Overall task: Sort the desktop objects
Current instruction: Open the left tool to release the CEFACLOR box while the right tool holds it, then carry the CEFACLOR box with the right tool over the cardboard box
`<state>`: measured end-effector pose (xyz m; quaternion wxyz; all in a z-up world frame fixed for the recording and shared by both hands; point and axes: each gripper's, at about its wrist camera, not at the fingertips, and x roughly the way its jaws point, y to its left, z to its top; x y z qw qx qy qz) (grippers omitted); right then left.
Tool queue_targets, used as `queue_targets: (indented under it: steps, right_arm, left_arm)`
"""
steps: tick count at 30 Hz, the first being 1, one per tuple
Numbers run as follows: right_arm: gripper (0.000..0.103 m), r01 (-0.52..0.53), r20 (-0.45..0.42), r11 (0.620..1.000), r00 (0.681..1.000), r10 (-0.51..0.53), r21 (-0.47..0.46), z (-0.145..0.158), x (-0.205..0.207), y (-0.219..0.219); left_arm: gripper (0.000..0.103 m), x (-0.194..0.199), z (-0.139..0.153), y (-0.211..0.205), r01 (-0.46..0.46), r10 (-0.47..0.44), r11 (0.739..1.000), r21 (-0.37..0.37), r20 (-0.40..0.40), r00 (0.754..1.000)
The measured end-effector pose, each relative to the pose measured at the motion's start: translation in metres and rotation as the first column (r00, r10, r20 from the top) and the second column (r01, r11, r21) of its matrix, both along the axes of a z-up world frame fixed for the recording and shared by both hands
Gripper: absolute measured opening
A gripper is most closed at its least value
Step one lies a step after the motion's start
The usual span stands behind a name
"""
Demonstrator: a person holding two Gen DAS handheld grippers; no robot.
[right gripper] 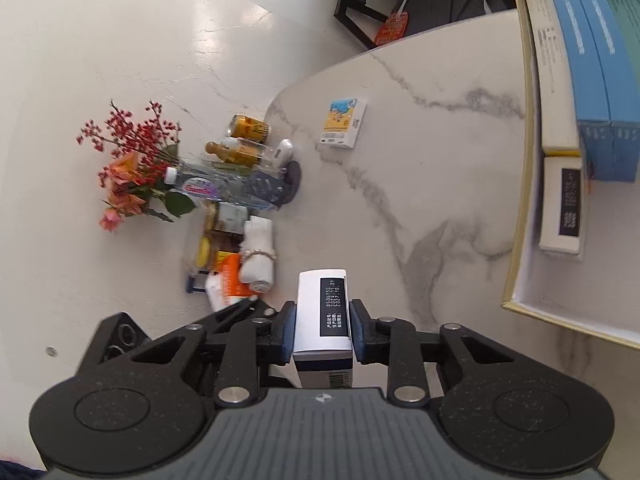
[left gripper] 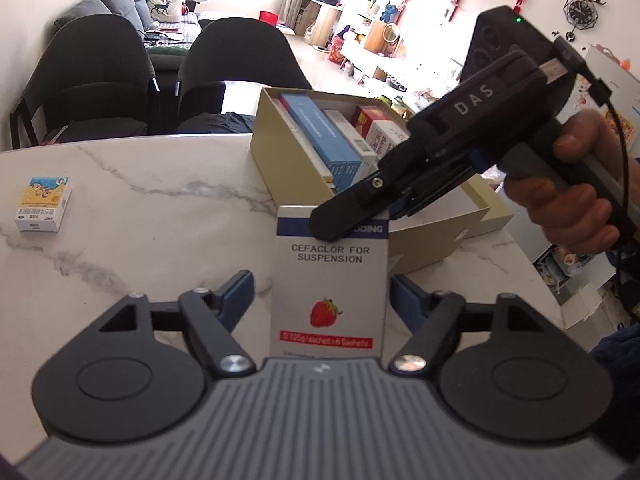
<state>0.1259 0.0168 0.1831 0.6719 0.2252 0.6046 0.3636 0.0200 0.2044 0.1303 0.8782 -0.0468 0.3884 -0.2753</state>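
A white medicine box (left gripper: 328, 280) with a strawberry picture and a blue band stands upright above the marble table (left gripper: 140, 200). My left gripper (left gripper: 322, 296) is open, its blue pads a little off each side of the box. My right gripper (left gripper: 348, 222), held by a person's hand (left gripper: 576, 200), reaches in from the right and is shut on the box's top edge. In the right wrist view the right gripper (right gripper: 322, 328) presses both pads on the narrow sides of the same box (right gripper: 324, 304).
A beige open carton (left gripper: 280, 160) holding several medicine boxes sits just behind, and its rim (right gripper: 520, 200) runs along the right. A small yellow-and-blue box (left gripper: 42, 204) (right gripper: 344, 124) lies alone on the table. Flowers (right gripper: 128, 164), bottles and cans crowd one table end. Two dark chairs (left gripper: 92, 76) stand beyond.
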Motion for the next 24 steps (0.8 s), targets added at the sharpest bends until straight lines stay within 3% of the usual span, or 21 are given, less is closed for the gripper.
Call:
queue_targets:
  steps: [4,7,10,14,18,24]
  right_arm:
    - [0.030,0.014,0.080,0.999,0.997,-0.010,-0.050,0.008,-0.005,0.000]
    - [0.030,0.040,0.161,0.995,0.987,-0.026,-0.086,0.020,-0.006,-0.002]
    - [0.030,0.093,0.222,0.993,0.972,-0.075,-0.075,0.034,-0.005,-0.012]
    - [0.030,0.215,0.260,0.976,0.945,-0.197,-0.041,0.049,0.008,-0.044]
    - [0.030,0.333,0.306,0.940,0.904,-0.298,-0.067,0.056,0.018,-0.084]
    - [0.030,0.440,0.267,0.883,0.881,-0.390,-0.163,0.030,0.026,-0.128]
  left_arm:
    - [0.090,0.000,-0.001,0.000,-0.005,0.005,1.000,0.017,-0.014,1.000]
    - [0.101,0.000,-0.002,-0.001,-0.020,0.021,0.999,0.036,-0.019,1.000]
    - [0.103,0.003,-0.002,0.001,-0.050,0.051,0.998,0.043,-0.026,0.998]
    - [0.103,0.012,-0.009,0.003,-0.124,0.131,0.987,0.098,-0.066,0.989]
    - [0.103,0.021,-0.020,0.011,-0.193,0.208,0.972,0.132,-0.115,0.971]
    - [0.103,0.030,-0.031,0.017,-0.252,0.277,0.956,0.148,-0.189,0.942]
